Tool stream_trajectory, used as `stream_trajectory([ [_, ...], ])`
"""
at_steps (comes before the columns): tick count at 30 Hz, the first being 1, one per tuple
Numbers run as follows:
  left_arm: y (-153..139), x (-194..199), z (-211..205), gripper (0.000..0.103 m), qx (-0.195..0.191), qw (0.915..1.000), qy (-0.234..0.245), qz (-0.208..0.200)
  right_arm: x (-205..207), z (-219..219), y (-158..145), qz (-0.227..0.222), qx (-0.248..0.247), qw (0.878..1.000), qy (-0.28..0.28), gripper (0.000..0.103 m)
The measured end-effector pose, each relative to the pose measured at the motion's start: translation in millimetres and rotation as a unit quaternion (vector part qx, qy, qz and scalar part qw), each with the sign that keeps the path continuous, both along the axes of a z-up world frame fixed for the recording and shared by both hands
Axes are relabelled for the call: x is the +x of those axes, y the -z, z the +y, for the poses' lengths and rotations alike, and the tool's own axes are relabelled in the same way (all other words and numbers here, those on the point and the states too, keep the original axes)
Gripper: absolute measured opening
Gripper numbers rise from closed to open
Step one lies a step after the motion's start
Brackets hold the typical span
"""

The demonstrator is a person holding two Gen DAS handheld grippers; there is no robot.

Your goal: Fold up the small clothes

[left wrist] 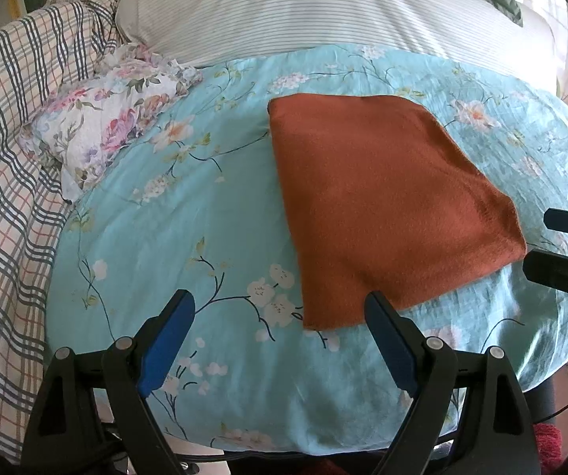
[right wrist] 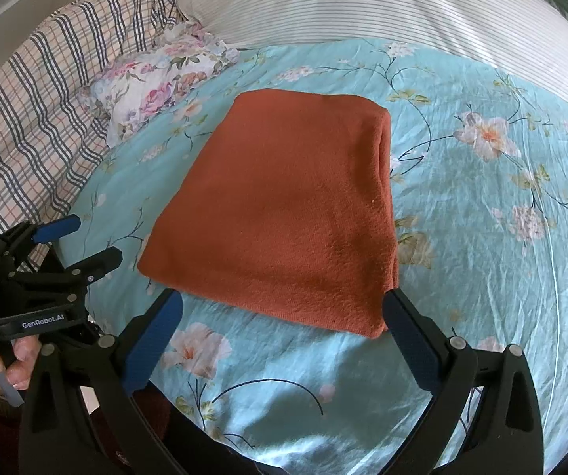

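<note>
1. Two grippers hang over the bed, both with jaws wide and nothing between them: the left gripper [left wrist: 280, 308] near the front edge of the turquoise floral duvet [left wrist: 173, 237], the right gripper [right wrist: 282, 308] just short of the cloth's near edge.
2. Lying flat mid-duvet is the rust-orange garment [right wrist: 284, 213], already folded into a neat rectangle with layered edges on its right side (probably a knit or fleece piece).
3. If one more fold is wanted, I would pinch the two near corners through all layers, lift together, and carry them to the far edge.
4. Keeping both hands level should stop the stack skewing.
5. A floral pillow [left wrist: 105, 118] and plaid blanket [left wrist: 6, 158] sit toward the far-left corner, well clear.
</note>
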State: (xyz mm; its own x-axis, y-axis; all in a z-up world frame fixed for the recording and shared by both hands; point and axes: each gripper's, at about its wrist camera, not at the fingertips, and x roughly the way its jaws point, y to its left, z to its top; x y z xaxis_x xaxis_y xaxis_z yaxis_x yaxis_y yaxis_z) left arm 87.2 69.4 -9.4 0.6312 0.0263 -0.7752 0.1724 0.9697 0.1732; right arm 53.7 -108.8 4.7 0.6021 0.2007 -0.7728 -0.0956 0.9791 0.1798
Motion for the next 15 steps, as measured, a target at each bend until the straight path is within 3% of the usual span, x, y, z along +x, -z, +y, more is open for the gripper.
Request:
stream_trajectory([
  [15,0.4,0.6,-0.6,0.088,-0.001,1.0000,-0.001,0.001,2.5,-3.8,-0.7,0.001,0.001,1.000,-0.003,0.101],
])
